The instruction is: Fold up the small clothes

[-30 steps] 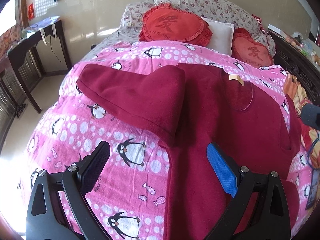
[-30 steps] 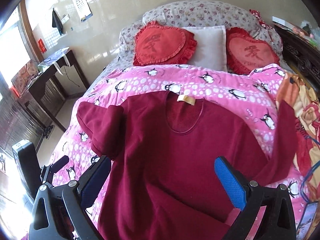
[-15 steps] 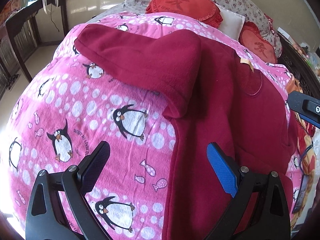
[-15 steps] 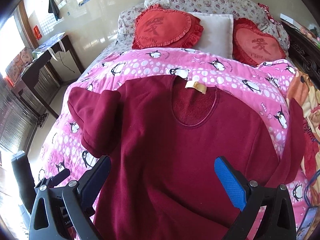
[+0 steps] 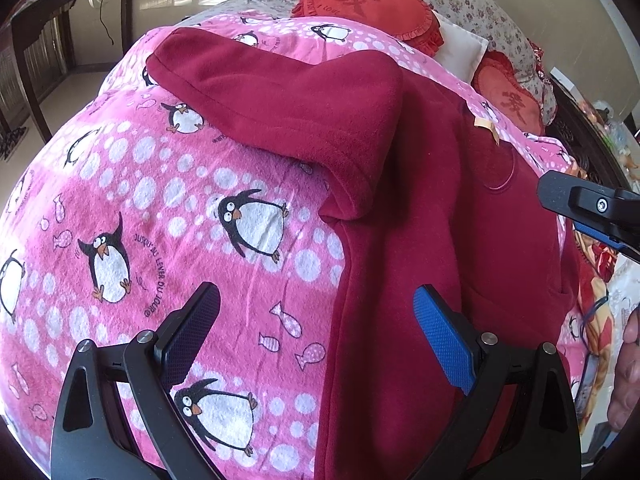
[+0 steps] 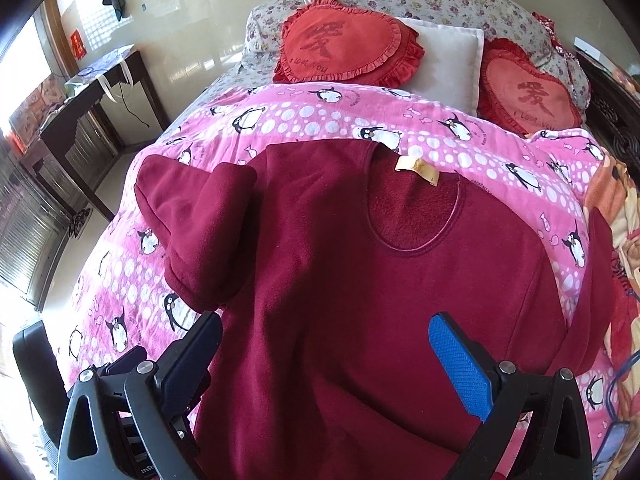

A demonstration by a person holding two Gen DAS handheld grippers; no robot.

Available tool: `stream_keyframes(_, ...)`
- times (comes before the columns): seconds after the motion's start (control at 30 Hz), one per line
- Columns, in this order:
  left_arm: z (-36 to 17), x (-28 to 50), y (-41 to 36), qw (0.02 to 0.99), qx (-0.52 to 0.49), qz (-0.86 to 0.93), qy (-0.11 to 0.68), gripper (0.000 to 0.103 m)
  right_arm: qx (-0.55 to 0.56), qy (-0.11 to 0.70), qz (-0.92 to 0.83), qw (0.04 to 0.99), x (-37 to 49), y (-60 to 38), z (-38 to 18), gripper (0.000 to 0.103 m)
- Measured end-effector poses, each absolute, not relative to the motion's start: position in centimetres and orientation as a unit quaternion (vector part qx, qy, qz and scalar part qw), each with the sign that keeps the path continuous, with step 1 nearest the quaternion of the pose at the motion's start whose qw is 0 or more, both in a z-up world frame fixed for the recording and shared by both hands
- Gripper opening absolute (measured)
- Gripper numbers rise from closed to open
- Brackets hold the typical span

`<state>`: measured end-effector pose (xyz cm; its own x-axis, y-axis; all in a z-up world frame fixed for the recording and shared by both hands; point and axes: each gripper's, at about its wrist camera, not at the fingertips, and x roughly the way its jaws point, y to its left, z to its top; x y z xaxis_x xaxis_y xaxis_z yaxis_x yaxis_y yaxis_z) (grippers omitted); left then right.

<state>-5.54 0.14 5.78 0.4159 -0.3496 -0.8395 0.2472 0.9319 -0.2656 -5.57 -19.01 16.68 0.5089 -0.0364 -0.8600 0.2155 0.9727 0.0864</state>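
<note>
A dark red fleece sweater [image 6: 360, 280] lies flat, front up, on a pink penguin blanket [image 6: 304, 116]; it also shows in the left wrist view [image 5: 420, 240]. Its left sleeve [image 5: 288, 108] is folded back on itself beside the body. A yellow neck label [image 6: 416, 166] marks the collar. My left gripper [image 5: 316, 328] is open and empty, low over the sweater's left side edge. My right gripper [image 6: 324, 344] is open and empty above the sweater's lower body. The right gripper's tip [image 5: 588, 204] shows at the right edge of the left wrist view.
Two red heart cushions [image 6: 344, 44] [image 6: 528, 92], a white pillow [image 6: 448, 60] and floral pillows lie at the bed's head. A dark wooden desk [image 6: 88, 104] stands left of the bed. An orange patterned quilt [image 6: 624, 216] lies at the right.
Both grippers have moved lower and closer to the sweater. The left one has shifted toward the sweater's left edge. The right gripper's tip now shows further in the left wrist view.
</note>
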Motion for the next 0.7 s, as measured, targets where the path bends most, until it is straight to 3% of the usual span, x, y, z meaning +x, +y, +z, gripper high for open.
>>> stream_keyframes(0.7, 5.55, -5.09, 0.71, 0.849, -0.040, -0.154, 0.503, 0.098, 0.082, 0.498, -0.072, 0.860, -4.86, -18.43, 15.77, 0.103)
